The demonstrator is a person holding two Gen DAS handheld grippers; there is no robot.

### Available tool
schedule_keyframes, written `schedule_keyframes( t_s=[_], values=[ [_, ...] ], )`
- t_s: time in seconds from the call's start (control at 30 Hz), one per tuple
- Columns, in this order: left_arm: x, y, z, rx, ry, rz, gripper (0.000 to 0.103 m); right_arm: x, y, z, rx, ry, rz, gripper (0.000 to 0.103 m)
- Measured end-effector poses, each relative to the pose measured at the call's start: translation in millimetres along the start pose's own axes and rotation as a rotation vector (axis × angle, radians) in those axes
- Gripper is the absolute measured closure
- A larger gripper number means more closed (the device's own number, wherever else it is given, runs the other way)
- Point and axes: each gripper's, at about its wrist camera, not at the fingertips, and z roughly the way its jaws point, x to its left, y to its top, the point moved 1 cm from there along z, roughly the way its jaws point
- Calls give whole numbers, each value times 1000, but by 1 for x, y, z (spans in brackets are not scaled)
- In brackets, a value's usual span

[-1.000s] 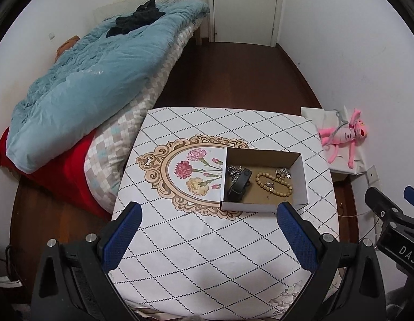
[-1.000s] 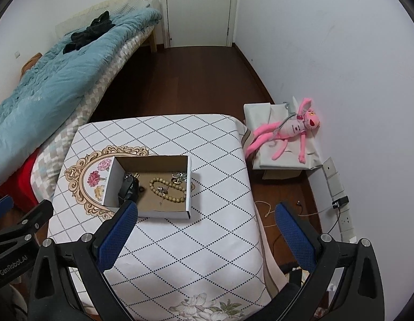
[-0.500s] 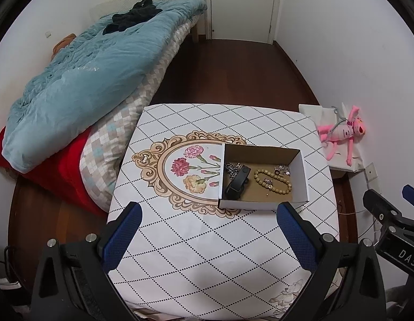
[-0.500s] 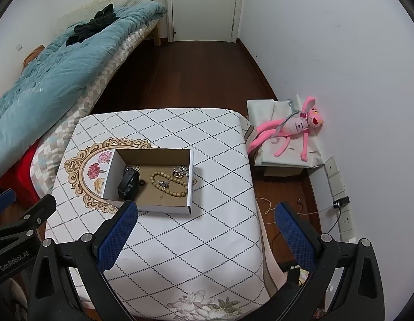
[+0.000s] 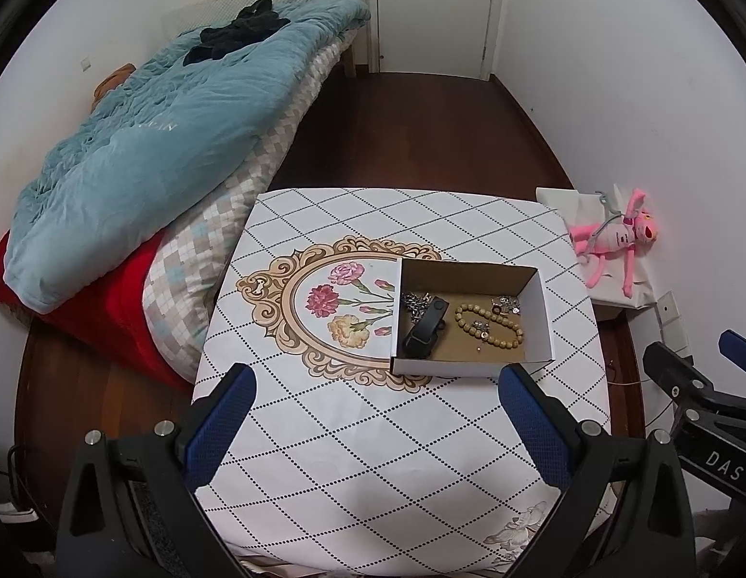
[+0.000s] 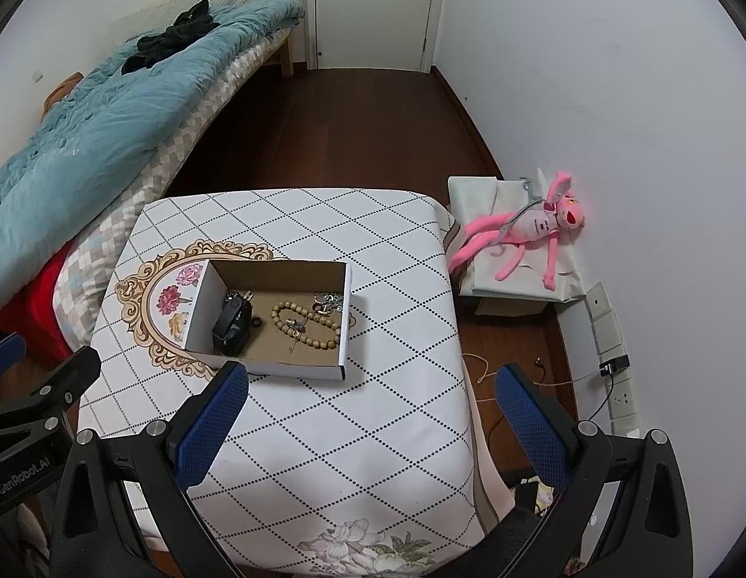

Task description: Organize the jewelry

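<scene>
Both views have drifted slightly, box lower-right now. Left wrist: left gripper [image 5: 375, 397] jaws wide, empty; box [image 5: 469, 366] on tabletop [image 5: 373, 457] at 1 o'clock, holding beads [image 5: 488, 325]. Right wrist: right gripper [image 6: 373, 397] jaws wide, empty; box at 11 o'clock

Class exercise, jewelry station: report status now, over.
Left tongs open, empty; right tongs open, empty, both above the table. Bead bracelet, black band and chains lie in the open box. Nothing blocks it.

Empty left tongs [image 5: 377, 387] gape above the table [image 5: 353, 457], near a box [image 5: 469, 366] holding a bead bracelet [image 5: 488, 325]
</scene>
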Motion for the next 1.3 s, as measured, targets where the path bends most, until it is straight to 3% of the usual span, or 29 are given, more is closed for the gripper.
schedule_keyframes(
  t_s=[1.3],
  values=[
    [-1,0,1,-3,0,-9,0,2,0,-3,7,2,-3,0]
  ],
)
